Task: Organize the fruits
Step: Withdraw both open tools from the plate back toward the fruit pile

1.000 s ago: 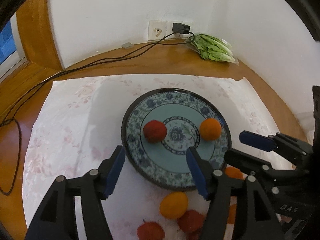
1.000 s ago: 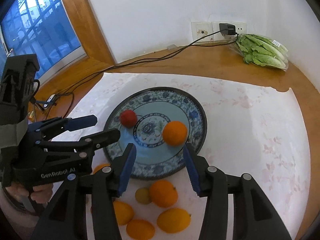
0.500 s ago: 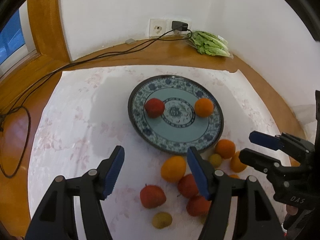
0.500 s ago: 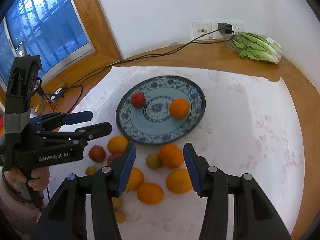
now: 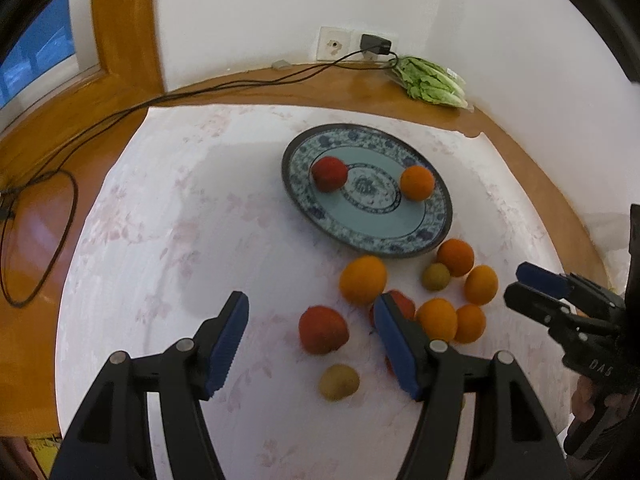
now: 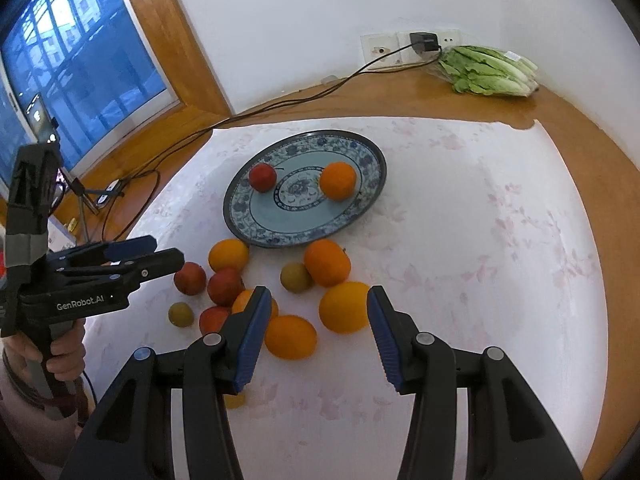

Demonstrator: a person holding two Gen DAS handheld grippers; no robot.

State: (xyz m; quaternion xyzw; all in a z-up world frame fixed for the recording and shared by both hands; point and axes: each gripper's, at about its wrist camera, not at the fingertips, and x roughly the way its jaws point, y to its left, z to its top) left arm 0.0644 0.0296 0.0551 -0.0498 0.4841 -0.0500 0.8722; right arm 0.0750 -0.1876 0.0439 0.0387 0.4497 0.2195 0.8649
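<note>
Plate (image 6: 372,184) holds one red fruit (image 6: 262,177) and one orange (image 6: 338,180); about ten fruits (image 6: 327,268) remain loose on the desk. Left gripper (image 5: 310,330) and right gripper (image 6: 316,330): jaws apart, empty. Task looks early.

From my feed: plate (image 6: 362,212) is pale teal w/ blue-white floral rim, holding one red fruit (image 6: 262,176) + one orange (image 6: 338,180). Cloth (image 6: 500,240) is white w/ faint pink flowers, gripper pads (image 6: 252,336) blue, lettuce (image 6: 486,72) green, table (image 6: 568,120) honey-brown wood.

A home corner: wooden table (image 6: 580,136), window (image 6: 80,60), wall socket (image 6: 376,50), bagged lettuce (image 6: 486,70)
</note>
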